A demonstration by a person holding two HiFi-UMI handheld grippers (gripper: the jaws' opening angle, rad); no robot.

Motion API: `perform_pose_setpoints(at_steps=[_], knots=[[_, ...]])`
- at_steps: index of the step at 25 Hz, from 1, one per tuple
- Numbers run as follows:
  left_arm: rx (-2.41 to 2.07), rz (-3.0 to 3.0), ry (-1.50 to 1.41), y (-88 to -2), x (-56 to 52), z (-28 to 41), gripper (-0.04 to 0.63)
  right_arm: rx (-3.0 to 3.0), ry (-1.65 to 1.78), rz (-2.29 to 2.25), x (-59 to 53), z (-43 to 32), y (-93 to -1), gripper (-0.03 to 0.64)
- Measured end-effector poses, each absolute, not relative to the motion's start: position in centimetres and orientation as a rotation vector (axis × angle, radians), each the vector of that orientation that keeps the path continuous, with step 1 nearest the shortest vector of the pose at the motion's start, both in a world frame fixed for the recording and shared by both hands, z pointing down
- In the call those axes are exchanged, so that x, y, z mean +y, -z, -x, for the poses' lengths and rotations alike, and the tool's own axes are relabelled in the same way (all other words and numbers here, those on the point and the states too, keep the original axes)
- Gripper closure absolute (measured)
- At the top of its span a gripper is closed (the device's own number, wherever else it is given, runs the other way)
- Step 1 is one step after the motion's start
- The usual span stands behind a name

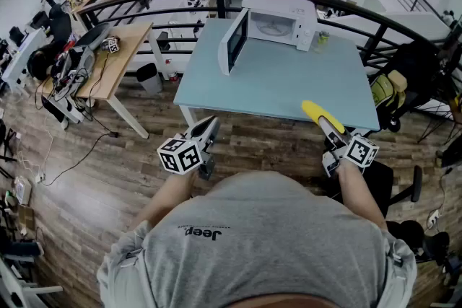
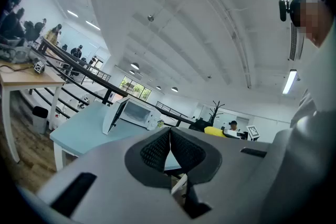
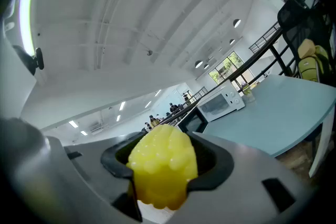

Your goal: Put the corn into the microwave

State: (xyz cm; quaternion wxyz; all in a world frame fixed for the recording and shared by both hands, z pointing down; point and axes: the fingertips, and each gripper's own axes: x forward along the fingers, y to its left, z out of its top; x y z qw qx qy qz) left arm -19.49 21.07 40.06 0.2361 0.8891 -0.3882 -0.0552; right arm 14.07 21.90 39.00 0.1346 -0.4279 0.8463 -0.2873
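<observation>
The corn (image 3: 160, 173) sits end-on between the jaws of the right tool (image 1: 323, 123). The jaws stand wide because the cob is thick, and their pads press on its sides. In the head view the cob's yellow tip juts forward over the near edge of the blue surface (image 1: 274, 86), held level and clear of the top, which suits carrying it straight ahead.

The microwave (image 1: 280, 20) stands at the far side of the surface, well apart from the cob. Its door (image 1: 234, 42) is swung open to the left, so the cavity is ready to take the cob with no further step.

The left tool (image 1: 208, 130) is level just short of the near edge, jaws closed together on nothing, apparently idle.
</observation>
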Motion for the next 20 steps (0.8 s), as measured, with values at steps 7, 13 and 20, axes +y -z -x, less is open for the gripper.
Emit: perform_pose_setpoints(at_steps=[7,13,20], knots=[[-1.065,-2.432,0.14,-40.5,21.3,19.4,0.575,2.461,0.824,1.205,22.1,-13.7,-39.2,0.368],[-1.072,-2.429,0.131,-40.4,21.0,19.1,0.575,2.457,0.833,1.205,21.7,-14.1,-39.4,0.368],[-1.06,-2.437,0.13,-40.5,20.4,17.5,0.575,2.448,0.846,1.197,21.2,-15.4,-39.9,0.368]])
